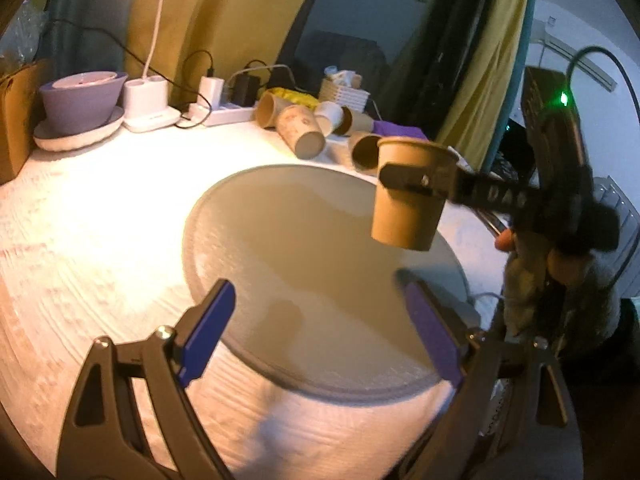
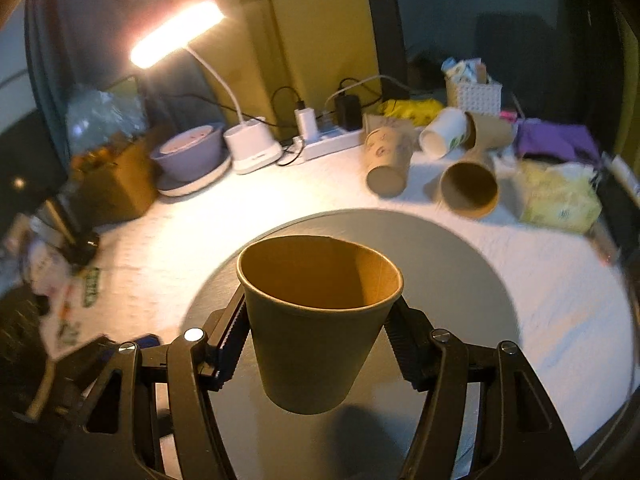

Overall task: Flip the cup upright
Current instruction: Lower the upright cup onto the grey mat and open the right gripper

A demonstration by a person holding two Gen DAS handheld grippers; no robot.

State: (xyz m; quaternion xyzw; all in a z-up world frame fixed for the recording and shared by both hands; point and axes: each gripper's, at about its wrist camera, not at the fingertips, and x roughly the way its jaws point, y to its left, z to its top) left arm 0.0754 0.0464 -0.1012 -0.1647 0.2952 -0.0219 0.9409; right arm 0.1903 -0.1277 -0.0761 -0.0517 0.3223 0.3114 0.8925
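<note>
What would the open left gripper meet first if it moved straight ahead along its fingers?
Most likely the grey round mat on the table, since the left gripper points slightly down over it with nothing between its fingers. The brown cup in the right gripper hangs off to the right; depth is uncertain.

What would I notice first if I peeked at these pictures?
First, the brown paper cup, mouth up, pinched in the right gripper and held above the round grey mat. Next, the glowing desk lamp at the back left. Then the pile of tipped-over cups lying behind the mat, while the left gripper waits open and empty.
</note>
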